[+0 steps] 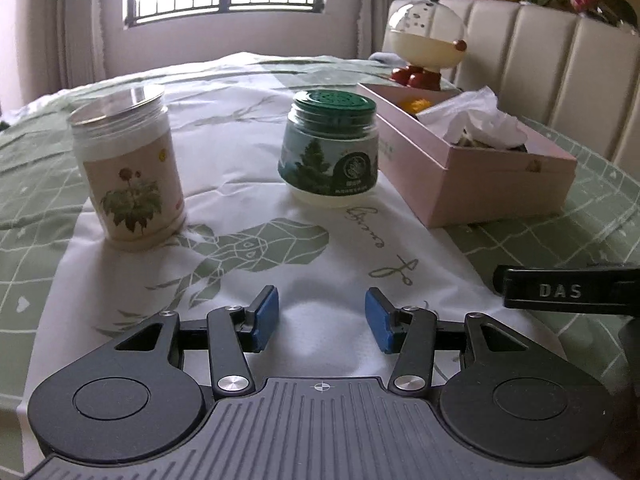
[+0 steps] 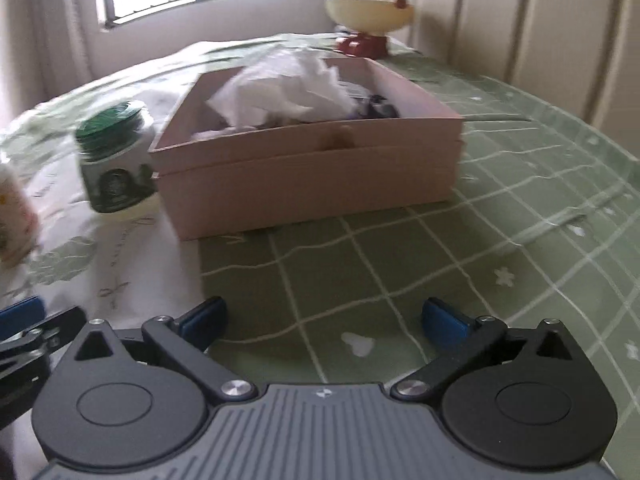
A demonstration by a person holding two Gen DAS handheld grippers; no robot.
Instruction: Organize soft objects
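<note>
Tissue [image 2: 288, 84] is lying crumpled in the pink box [image 2: 312, 176], straight ahead of the right tongs [image 2: 324, 320], whose jaws are standing wide apart and empty. Left tongs [image 1: 322, 316] are gaping empty too, with a green-lidded jar [image 1: 330, 148] ahead and a flowered jar [image 1: 132, 168] ahead-left on the bed [image 1: 48, 184].

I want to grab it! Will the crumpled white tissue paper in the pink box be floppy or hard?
Probably floppy: the crumpled white tissue paper lies in loose, creased folds. It likely weighs little, since it puffs above the rim of the pink cardboard box. It could tear or drag out other bits beneath it.
</note>
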